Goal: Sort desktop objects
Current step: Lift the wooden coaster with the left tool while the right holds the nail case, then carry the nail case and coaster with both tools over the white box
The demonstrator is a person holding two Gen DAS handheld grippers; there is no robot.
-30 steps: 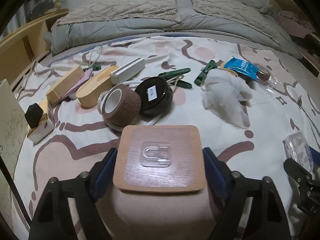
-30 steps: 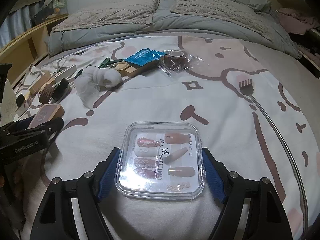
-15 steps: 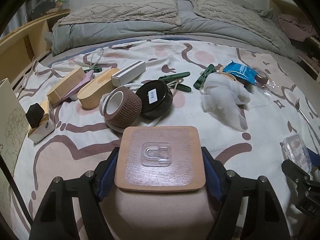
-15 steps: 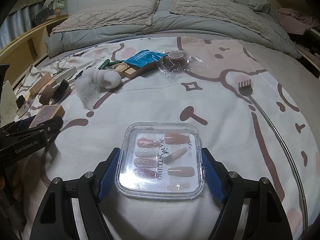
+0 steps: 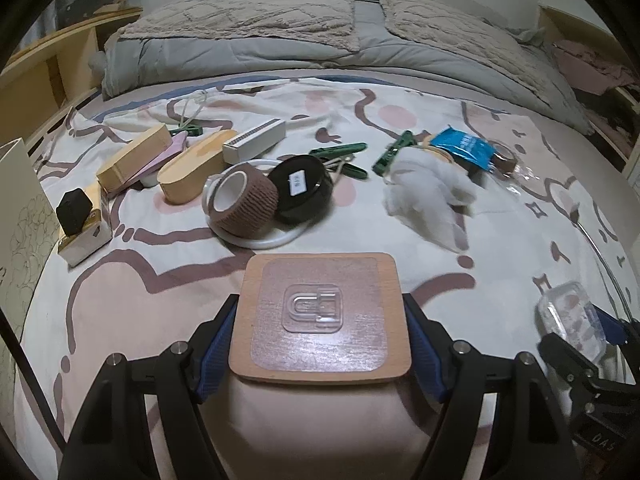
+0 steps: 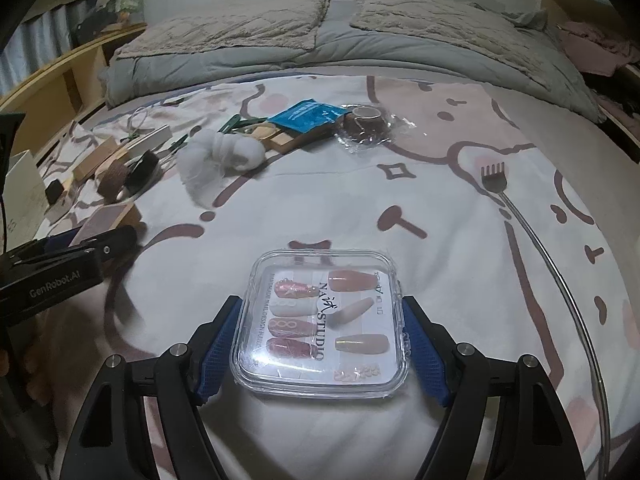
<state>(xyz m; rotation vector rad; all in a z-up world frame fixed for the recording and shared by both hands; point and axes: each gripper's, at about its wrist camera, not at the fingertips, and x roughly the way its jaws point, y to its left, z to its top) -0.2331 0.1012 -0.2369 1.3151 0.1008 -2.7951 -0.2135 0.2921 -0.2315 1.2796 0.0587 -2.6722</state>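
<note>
The left tongs (image 5: 320, 332) are clenched on a square wooden board (image 5: 320, 316) with a clear stick-on hook at its centre, the blue pads pressing its 2 opposite side edges, and the board sits low over the patterned bedspread (image 5: 400, 128), just in front of a clutter of small items. It looks stiff and fairly light, with flat, squared edges, so an edge-to-edge hold near the middle of the sides should stay put; the glossy film on its top face looks slick, so the edges are the better place to grip. The right tongs (image 6: 320, 336) are grasping a clear plastic case of press-on nails (image 6: 320, 324), again by 2 opposite sides, close above the bedspread. That case is probably very light, thin-walled and smooth, likely to flex or pop open if squeezed hard, and its rounded rim could slide out of the pads; a gentle hold at mid-side, kept level, seems wisest. Beyond the board lie a brown bandage roll (image 5: 244, 204) and a black round tin (image 5: 304, 192), touching each other.
</note>
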